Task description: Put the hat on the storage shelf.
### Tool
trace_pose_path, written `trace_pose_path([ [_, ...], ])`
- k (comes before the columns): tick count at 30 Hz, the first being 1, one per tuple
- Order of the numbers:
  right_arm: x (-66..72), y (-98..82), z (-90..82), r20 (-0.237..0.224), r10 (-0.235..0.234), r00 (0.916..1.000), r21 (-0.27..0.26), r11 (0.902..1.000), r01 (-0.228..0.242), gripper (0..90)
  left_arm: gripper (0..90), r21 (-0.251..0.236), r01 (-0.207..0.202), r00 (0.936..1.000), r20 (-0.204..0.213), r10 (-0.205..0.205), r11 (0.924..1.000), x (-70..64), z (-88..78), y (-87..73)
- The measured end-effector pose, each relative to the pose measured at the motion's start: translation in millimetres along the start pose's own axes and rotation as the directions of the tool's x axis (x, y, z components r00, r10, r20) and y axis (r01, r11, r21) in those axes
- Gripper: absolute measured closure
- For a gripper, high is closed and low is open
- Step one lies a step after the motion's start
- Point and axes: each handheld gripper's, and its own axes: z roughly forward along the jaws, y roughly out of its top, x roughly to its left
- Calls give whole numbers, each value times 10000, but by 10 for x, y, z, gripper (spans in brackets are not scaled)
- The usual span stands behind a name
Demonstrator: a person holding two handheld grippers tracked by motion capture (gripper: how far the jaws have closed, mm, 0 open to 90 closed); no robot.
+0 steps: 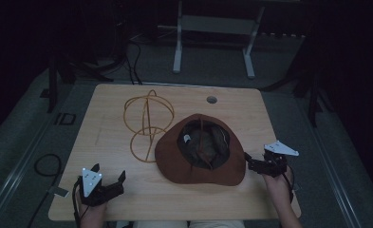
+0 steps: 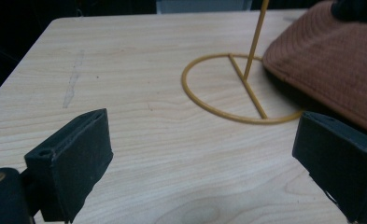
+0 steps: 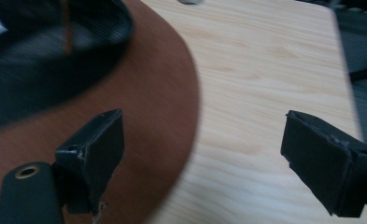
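At the bottom left of the high view, the left gripper sits low over the near edge of the wooden table, held by a hand coming in from the bottom; its jaws stand wide apart with bare wood between them. At the lower right, the right gripper is held at the brim of the brown hat, jaws also apart, one over the brim and one over the table in the right gripper view. The hat lies upside down at the frame's centre, its dark lining facing up; what is inside is too dim to tell. Farther, upper left of the hat, stands a yellow wire hat stand, its ring base just beside the brim.
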Motion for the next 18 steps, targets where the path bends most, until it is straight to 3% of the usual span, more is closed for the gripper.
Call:
trace_pose_path([
  [7,156,254,105,-267,-523,9983,-334,9981,514,138,50,-40,-54,9998,174,55,10000,-35,-16,15],
  [10,204,384,207,-722,-653,9952,99,9978,662,139,50,18,-2,9999,173,1,10000,-27,-12,12],
  [18,321,564,420,-1051,-864,9907,164,9959,886,145,50,127,-168,9995,283,164,9998,-48,2,5],
])
